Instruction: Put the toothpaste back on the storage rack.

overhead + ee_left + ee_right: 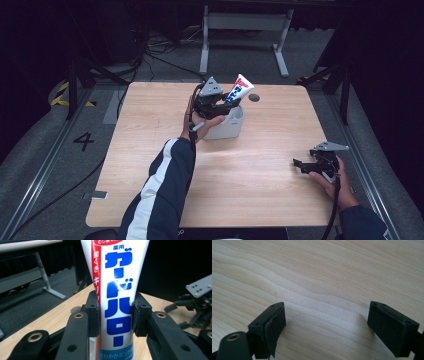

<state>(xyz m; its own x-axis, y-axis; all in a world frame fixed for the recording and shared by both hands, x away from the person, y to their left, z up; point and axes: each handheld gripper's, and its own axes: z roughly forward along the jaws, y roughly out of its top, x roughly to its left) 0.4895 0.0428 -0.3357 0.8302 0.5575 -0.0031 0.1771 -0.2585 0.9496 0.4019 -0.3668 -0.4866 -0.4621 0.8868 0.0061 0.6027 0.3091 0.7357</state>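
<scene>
The person's left arm, in a dark blue sleeve (162, 192) with a white stripe, is reaching from the near edge of the counter (150, 125) up toward its far edge, the forearm stretching diagonally forward and the hand wrapping around the back of the left gripper (223, 101). That gripper is sitting just left of a white cup (227, 126) standing near the middle of the far edge, and its jaws are clamping a toothpaste tube (237, 89) from both sides. In the left gripper view the tube (117, 302) is standing upright between the two black pads (93, 312), which are pressing against its white body with blue and red lettering; the tube's lower end is running down toward the cup, though whether it is touching the cup's bottom cannot be told. In the high view the tube is leaning slightly to the right, with its upper, flat end rising above the cup's rim. A small dark round spot (254, 97) is lying on the counter just right of the tube. The right forearm is coming in at the near right corner, and the hand is holding the right gripper (300, 165) low over the counter near the right edge, well apart from the cup. Its jaws are standing wide apart with bare wood between them, holding nothing.
</scene>
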